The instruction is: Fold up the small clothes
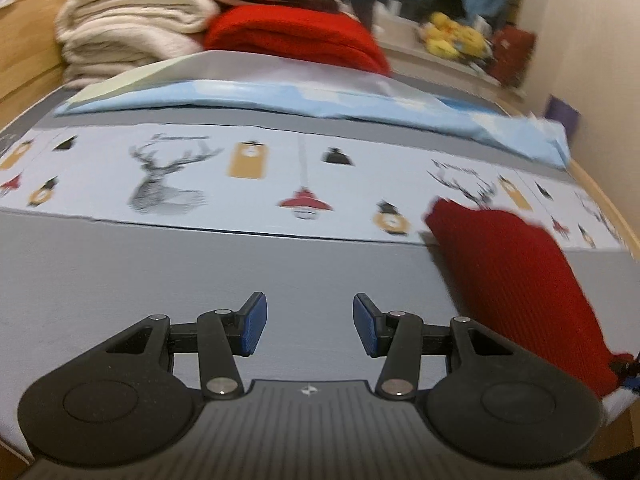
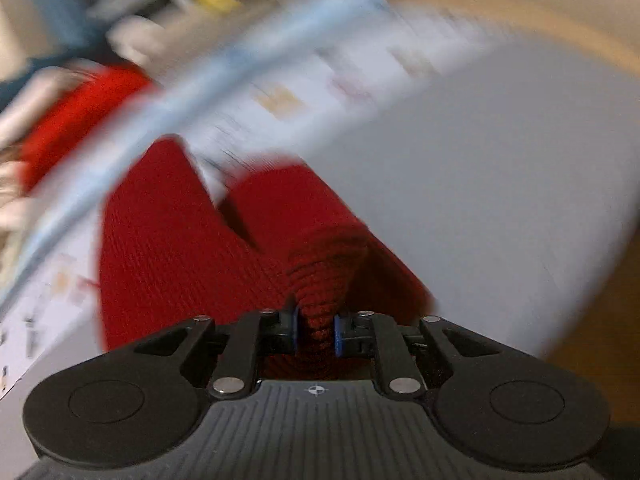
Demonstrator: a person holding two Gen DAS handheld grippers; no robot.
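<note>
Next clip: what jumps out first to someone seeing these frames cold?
The red knit garment dominates: a bunched fold of it is pinched in the right gripper, and it trails across the grey surface. The left gripper hangs open over bare grey. Behind, a reindeer-print strip and a stack of folded textiles.

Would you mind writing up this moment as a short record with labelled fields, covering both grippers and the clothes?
surface: grey table top with a deer-print strip across it
left gripper: open, empty, over bare grey surface
right gripper: shut on a bunched fold of the red knit garment
garment state: partly spread on the table, one end lifted by the right gripper
behind: folded red knit, cream folded blanket, light blue cloth
image quality: right wrist view motion-blurred
</note>
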